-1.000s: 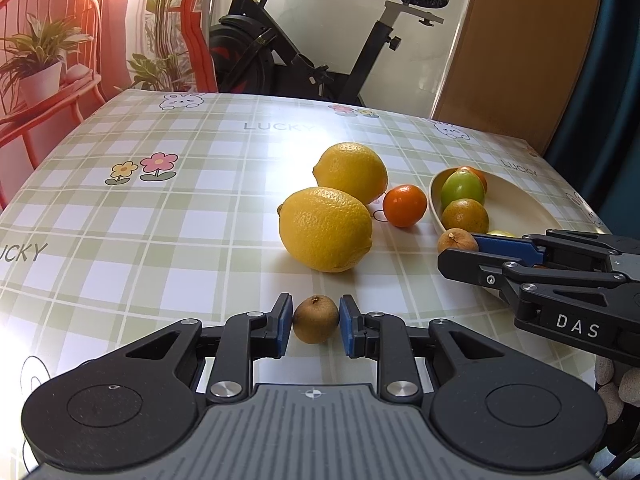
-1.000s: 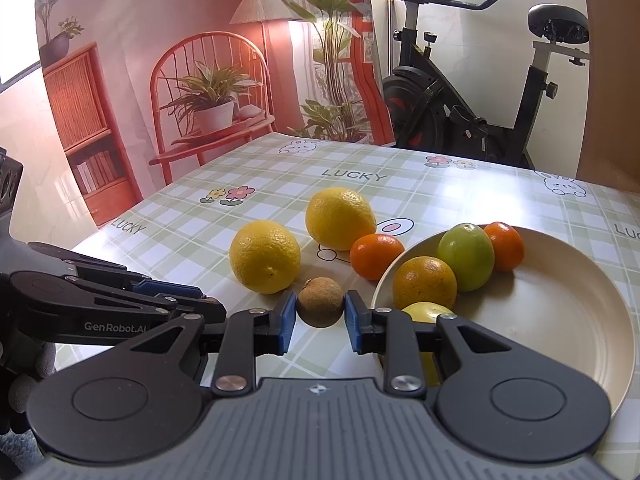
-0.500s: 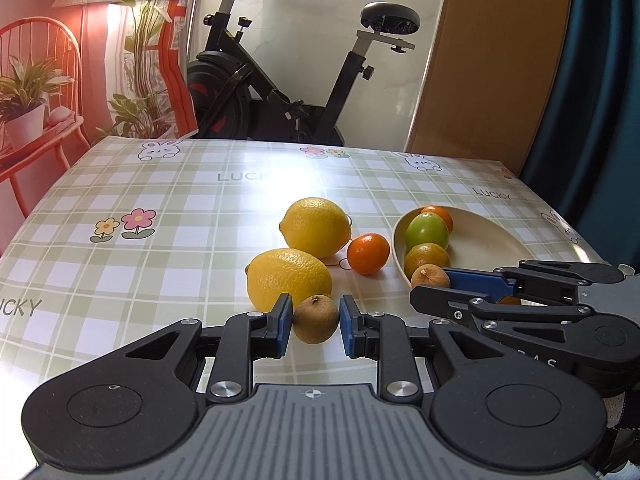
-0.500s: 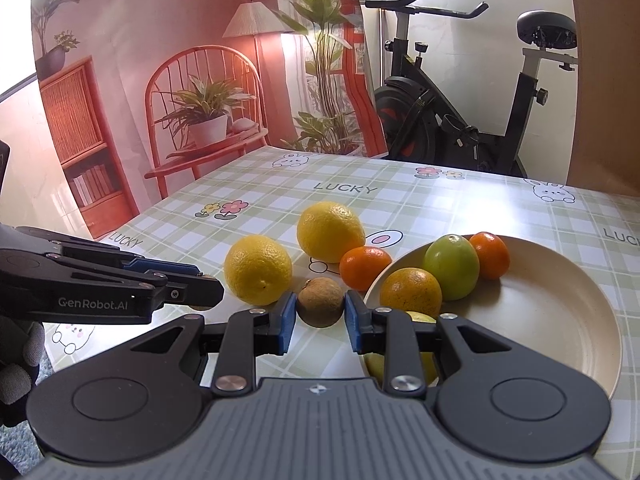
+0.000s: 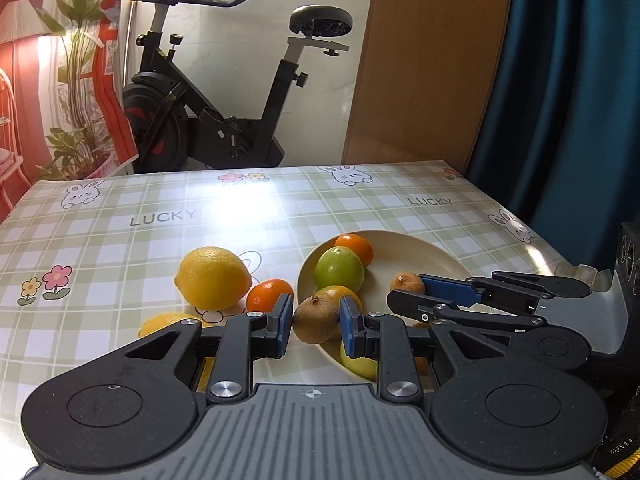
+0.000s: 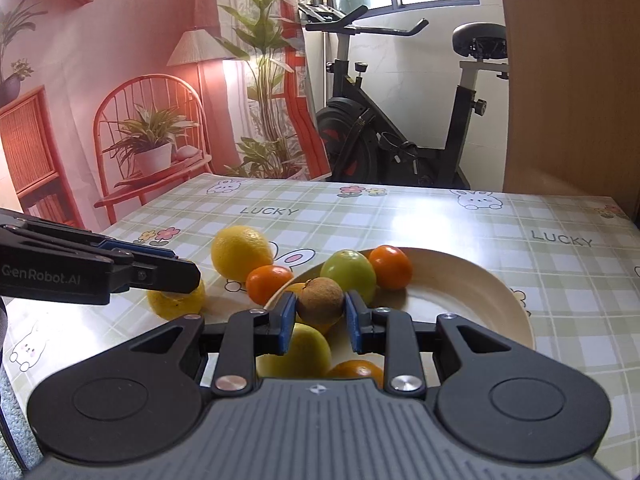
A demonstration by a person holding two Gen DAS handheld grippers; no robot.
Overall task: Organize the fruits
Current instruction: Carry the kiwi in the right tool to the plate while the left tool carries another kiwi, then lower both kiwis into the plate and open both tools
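Each gripper, left point(image 5: 313, 324) and right point(image 6: 320, 312), pinched a small brown fruit point(image 5: 316, 319) (probably firm, light) across its middle, above the plate's point(image 6: 496, 300) near rim.

Exercise bike point(image 5: 224, 92) behind table; plant backdrop point(image 6: 120, 92) left; wood panel point(image 5: 424, 60), blue curtain point(image 5: 568, 80) right.

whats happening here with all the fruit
A person is sorting fruit with a gripper in each hand. The left gripper and the right gripper are each shut on a small brown fruit, one on the left's and one on the right's, both held over the cream plate. Two lemons and an orange sit on the tablecloth.
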